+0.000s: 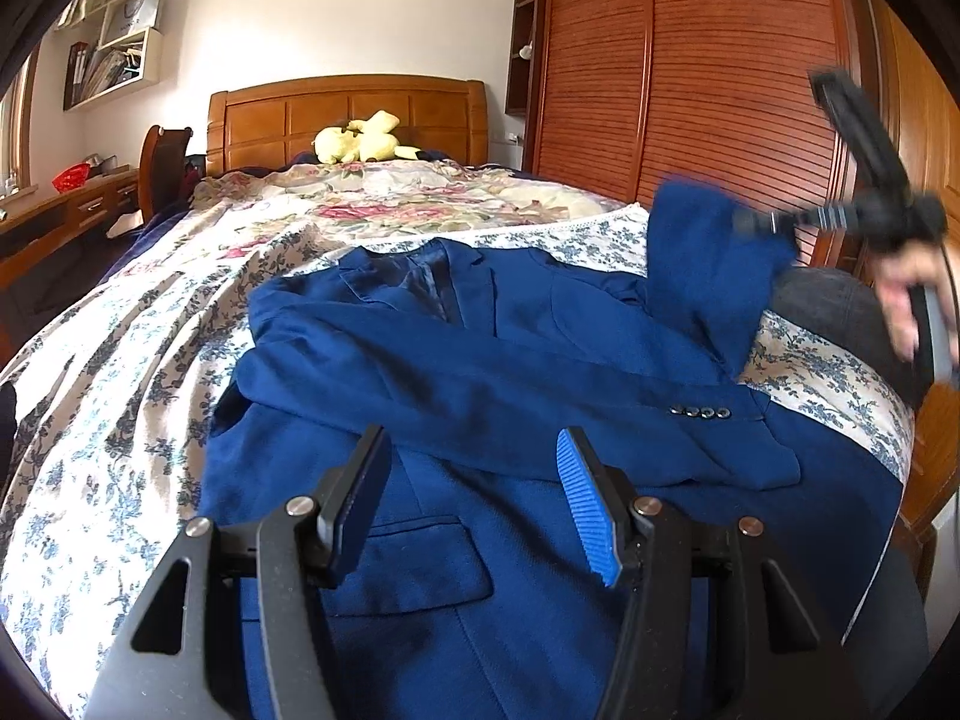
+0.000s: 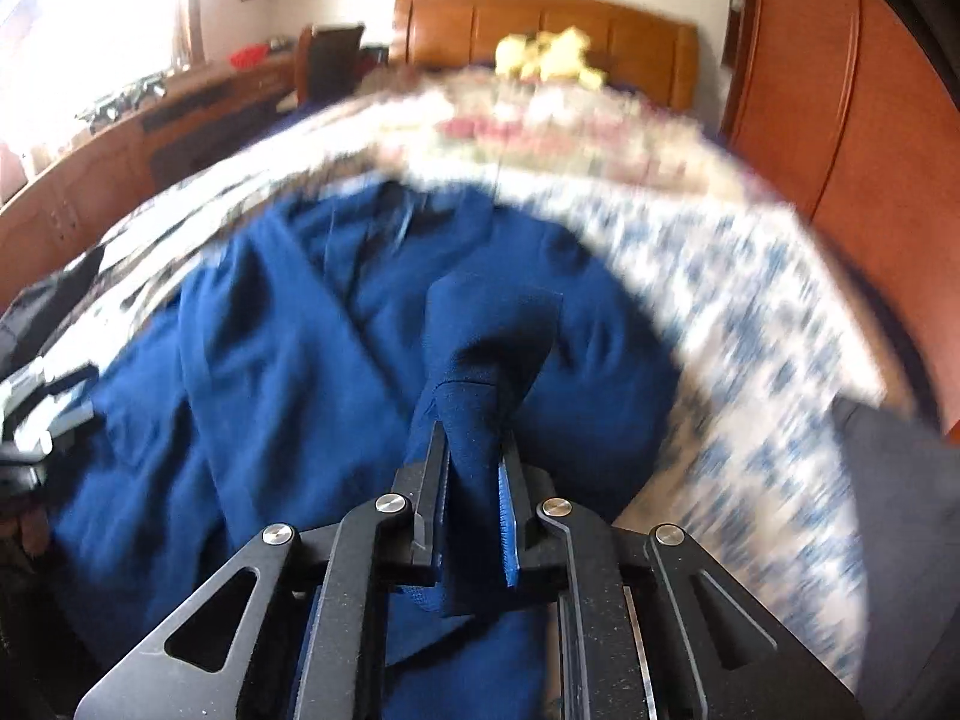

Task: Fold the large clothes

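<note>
A dark blue suit jacket (image 1: 480,360) lies face up on the flowered bedspread (image 1: 120,372), one sleeve folded across its chest with cuff buttons (image 1: 701,412) showing. My left gripper (image 1: 474,456) hovers open just above the jacket's lower front, nothing between its blue-padded fingers. My right gripper (image 2: 474,450) is shut on a fold of the jacket's other sleeve (image 2: 480,372), which rises between its pads. In the left wrist view that sleeve (image 1: 708,264) hangs lifted at the right under the blurred right gripper (image 1: 756,221).
A wooden headboard (image 1: 348,114) with a yellow plush toy (image 1: 360,141) stands at the far end of the bed. A slatted wooden wardrobe (image 1: 690,72) runs along the right side. A desk and chair (image 1: 162,168) stand at the left. A dark cushion (image 1: 834,312) lies at the right edge.
</note>
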A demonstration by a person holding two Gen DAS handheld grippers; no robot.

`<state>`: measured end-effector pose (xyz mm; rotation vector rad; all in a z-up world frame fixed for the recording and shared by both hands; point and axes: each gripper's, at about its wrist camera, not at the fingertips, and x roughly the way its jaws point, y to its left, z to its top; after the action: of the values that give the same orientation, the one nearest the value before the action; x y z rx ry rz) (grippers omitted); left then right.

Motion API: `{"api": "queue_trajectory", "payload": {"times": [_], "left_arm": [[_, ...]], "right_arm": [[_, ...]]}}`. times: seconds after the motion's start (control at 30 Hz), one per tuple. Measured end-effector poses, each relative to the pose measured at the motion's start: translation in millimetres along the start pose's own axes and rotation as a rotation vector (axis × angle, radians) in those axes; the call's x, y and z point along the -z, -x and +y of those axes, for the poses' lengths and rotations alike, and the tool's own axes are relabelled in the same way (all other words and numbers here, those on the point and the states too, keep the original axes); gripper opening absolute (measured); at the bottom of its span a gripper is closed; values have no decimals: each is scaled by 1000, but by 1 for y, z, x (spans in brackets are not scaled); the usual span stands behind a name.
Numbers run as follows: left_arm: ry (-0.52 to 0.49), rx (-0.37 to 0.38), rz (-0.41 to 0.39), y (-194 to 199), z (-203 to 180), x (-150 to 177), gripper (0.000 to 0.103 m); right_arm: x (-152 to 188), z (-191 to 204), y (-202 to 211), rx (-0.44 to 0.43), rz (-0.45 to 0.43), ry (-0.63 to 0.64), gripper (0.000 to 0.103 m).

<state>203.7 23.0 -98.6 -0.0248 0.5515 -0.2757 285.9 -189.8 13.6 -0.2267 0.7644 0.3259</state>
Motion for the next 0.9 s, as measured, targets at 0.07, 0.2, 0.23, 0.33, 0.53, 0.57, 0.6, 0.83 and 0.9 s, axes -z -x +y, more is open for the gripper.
{"api": "queue_trajectory", "payload": {"times": [0.07,0.2,0.23,0.33,0.53,0.57,0.6,0.83,0.9], "left_arm": [[3,-5,-7,4,2,0,57],[15,-16,-23,15,10,1,57],[18,-20,-26,18,12,2,57],[27,-30,-31,22,19,2,57],[41,-49,-43,29,30,5,57],[45,-51,-45,31,32,5,57],[48,-54,-47,32,34,5,57],[58,-67,-48,36,39,8,57],[59,-70,-47,37,40,9,57]], "right_arm": [[-32,-3,17,38,-55,13,10],[-92,-4,43,98,-147,34,10],[-106,0,51,111,-172,45,10],[-142,19,78,106,-261,79,10],[-170,86,116,3,-370,200,10],[-168,95,117,-22,-370,210,10],[-165,103,115,-42,-364,221,10],[-114,140,79,-116,-225,288,10],[-93,145,67,-126,-172,304,10]]}}
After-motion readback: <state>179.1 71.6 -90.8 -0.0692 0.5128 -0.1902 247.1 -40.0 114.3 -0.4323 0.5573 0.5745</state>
